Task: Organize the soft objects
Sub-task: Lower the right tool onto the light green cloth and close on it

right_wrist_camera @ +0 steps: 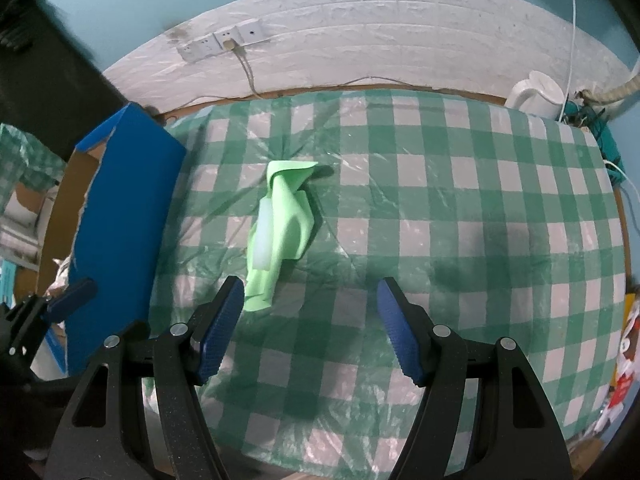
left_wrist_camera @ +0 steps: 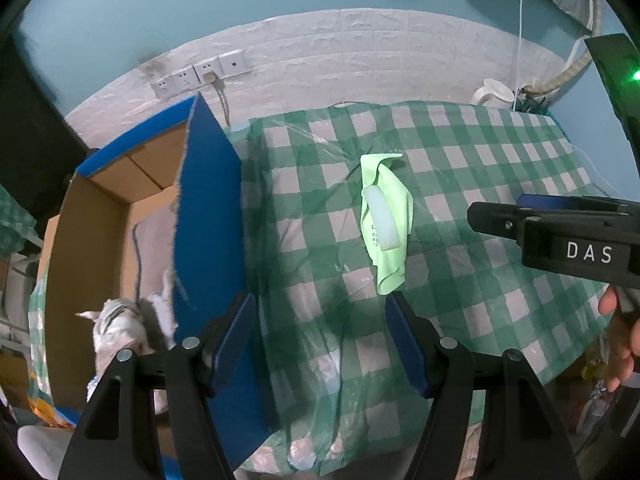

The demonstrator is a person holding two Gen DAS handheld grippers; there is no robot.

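Both grippers over the checked tabletop, jaws apart, nothing held.

Left gripper and right gripper each stand partly open and empty. Light green cloth, crumpled with a pale translucent block lying on it, sits on the tabletop nearer its left edge than its right. Blue-sided cardboard box stands against that left edge, a plush toy inside it.
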